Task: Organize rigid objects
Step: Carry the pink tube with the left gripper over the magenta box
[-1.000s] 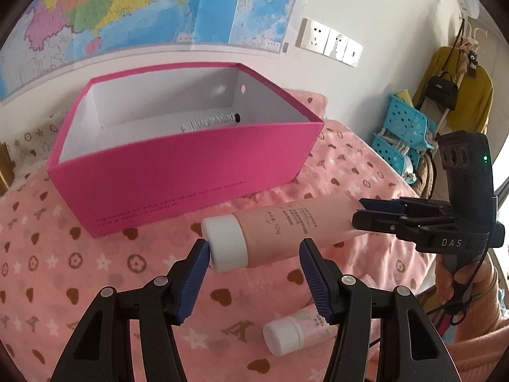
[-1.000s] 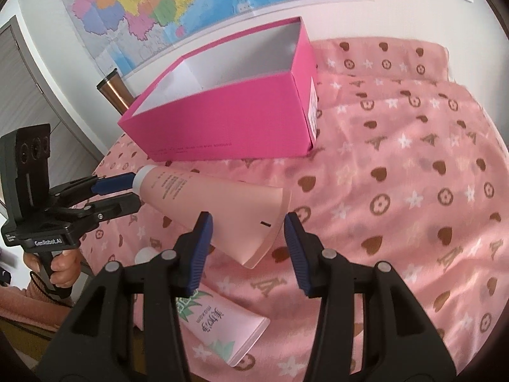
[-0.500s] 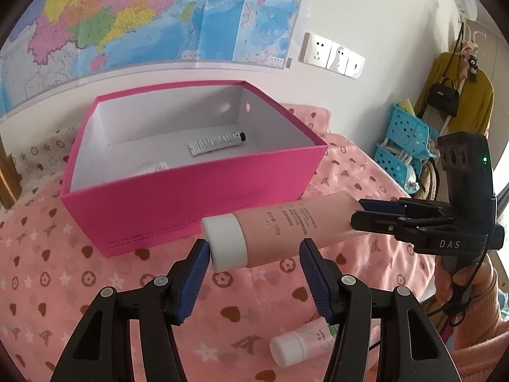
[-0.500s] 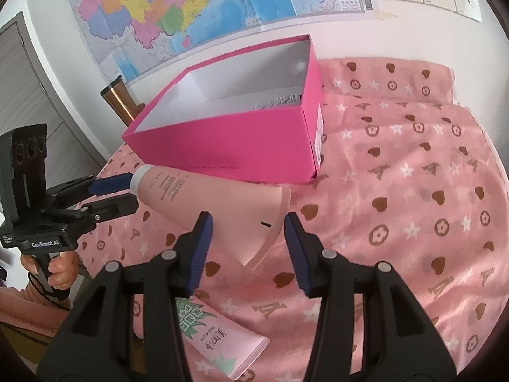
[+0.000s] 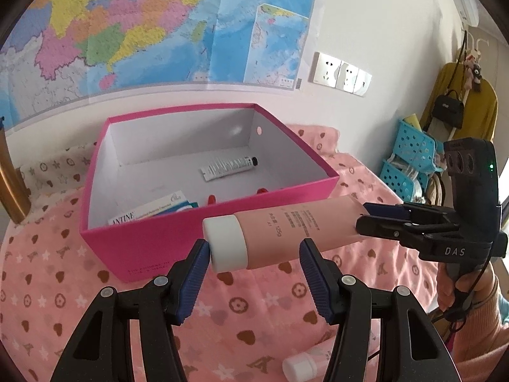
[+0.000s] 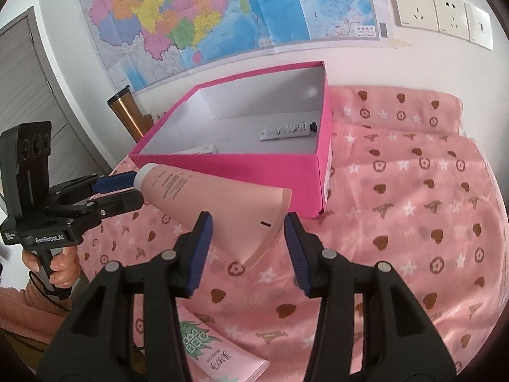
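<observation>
I hold a long peach-pink plastic tube with a white screw cap (image 5: 286, 232) level in the air between my two claws, in the centre of both frames, just in front of the near wall of the open magenta cardboard box with a white inside (image 5: 318, 187). My left claw (image 5: 254, 259) stands fairly narrow around the cap end; only its left pad touches the cap, so whether it truly clamps I cannot tell. My right claw (image 6: 245, 234) grips the flat crimped tail end, both pads against it. Inside the box lie a small white tube with a black cap (image 5: 229, 167) and a flat printed carton (image 5: 149, 211). On the pink heart-patterned bedspread (image 6: 413, 222) at the bottom of the frame lies another pink tube with green leaf print (image 6: 219, 356).
</observation>
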The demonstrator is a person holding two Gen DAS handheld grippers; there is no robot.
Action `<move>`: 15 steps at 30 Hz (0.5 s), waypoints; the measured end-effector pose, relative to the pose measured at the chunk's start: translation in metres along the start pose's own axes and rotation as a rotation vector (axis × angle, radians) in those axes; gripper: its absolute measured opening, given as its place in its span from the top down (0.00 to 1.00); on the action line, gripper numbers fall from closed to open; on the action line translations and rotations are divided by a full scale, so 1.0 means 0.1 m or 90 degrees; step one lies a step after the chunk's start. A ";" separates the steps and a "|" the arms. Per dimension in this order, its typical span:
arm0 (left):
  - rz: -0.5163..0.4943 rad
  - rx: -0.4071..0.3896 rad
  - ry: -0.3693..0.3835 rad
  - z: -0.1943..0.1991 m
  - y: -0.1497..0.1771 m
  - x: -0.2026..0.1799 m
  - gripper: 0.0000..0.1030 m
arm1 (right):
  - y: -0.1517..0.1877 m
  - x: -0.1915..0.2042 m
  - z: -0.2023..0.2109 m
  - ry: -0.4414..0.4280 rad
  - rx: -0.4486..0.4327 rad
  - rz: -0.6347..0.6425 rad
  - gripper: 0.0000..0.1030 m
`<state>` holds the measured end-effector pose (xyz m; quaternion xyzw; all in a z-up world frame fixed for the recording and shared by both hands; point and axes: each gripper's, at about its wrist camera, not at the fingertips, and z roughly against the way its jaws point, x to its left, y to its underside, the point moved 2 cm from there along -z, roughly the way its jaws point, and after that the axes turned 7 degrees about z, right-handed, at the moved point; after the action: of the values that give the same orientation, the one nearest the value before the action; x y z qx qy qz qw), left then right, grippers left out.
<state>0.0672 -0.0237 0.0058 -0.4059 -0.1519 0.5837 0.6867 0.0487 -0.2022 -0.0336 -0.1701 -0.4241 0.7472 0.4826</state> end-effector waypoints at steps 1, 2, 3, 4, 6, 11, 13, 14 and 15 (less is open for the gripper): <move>0.000 -0.001 -0.001 0.00 -0.01 0.00 0.43 | -0.02 0.00 0.00 -0.001 -0.002 0.001 0.52; 0.000 -0.003 -0.002 0.00 -0.02 0.00 0.43 | -0.03 0.00 0.00 -0.001 -0.003 0.001 0.52; 0.000 -0.005 -0.003 0.00 -0.03 0.01 0.43 | -0.04 0.00 -0.01 -0.002 -0.004 0.002 0.52; 0.001 -0.007 -0.003 0.00 -0.04 0.01 0.43 | -0.06 0.00 -0.01 -0.002 -0.006 0.003 0.52; 0.003 -0.009 -0.004 0.01 -0.06 0.02 0.43 | -0.08 0.01 -0.01 -0.002 -0.009 0.006 0.52; 0.000 -0.015 -0.007 0.00 -0.10 0.02 0.43 | -0.15 -0.01 -0.01 -0.002 -0.017 0.010 0.52; -0.003 -0.018 -0.009 0.00 -0.12 0.02 0.43 | -0.17 -0.02 -0.01 -0.002 -0.020 0.010 0.52; -0.004 -0.019 -0.010 -0.01 -0.13 0.02 0.43 | -0.19 -0.03 -0.01 -0.002 -0.020 0.010 0.52; -0.005 -0.021 -0.010 -0.01 -0.15 0.02 0.43 | -0.20 -0.03 -0.01 -0.002 -0.022 0.010 0.52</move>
<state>0.0784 -0.0225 0.0153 -0.4118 -0.1683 0.5819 0.6808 0.0630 -0.2010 -0.0185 -0.1805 -0.4360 0.7439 0.4732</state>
